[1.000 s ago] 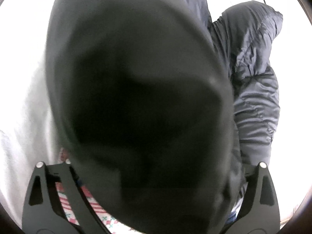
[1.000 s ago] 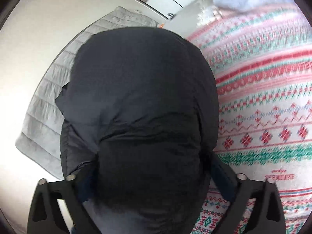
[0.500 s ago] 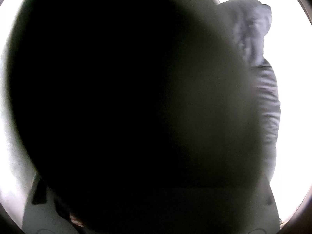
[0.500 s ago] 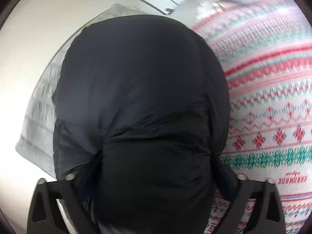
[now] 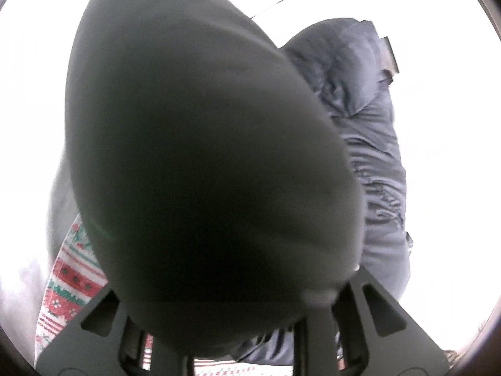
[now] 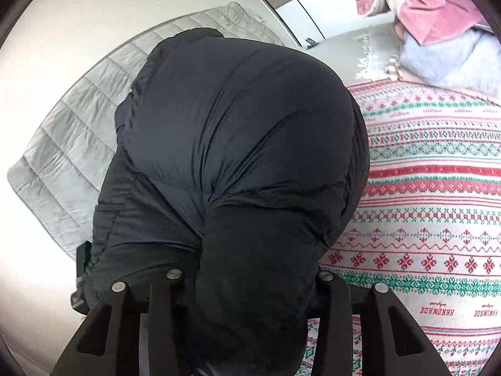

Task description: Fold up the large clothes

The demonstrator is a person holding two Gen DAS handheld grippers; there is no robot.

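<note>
A big dark puffy jacket [image 6: 238,144] is bunched up and held between both claws. In the right wrist view, the right claw [image 6: 250,285] is closing, and a thick fold of the jacket is squeezed between its two fingers [image 6: 332,313]. The jacket is lifted above a patterned blanket [image 6: 432,206] with red and green rows, seen to the right. A grey quilted mat [image 6: 72,144] is seen on the left, and pink and pale blue clothes [image 6: 438,15] are piled at the far right. In the left wrist view, the left claw [image 5: 225,332] is closing too, and a blurry dark lump of the jacket [image 5: 200,156] is pinched between its fingers, very near the camera.
</note>
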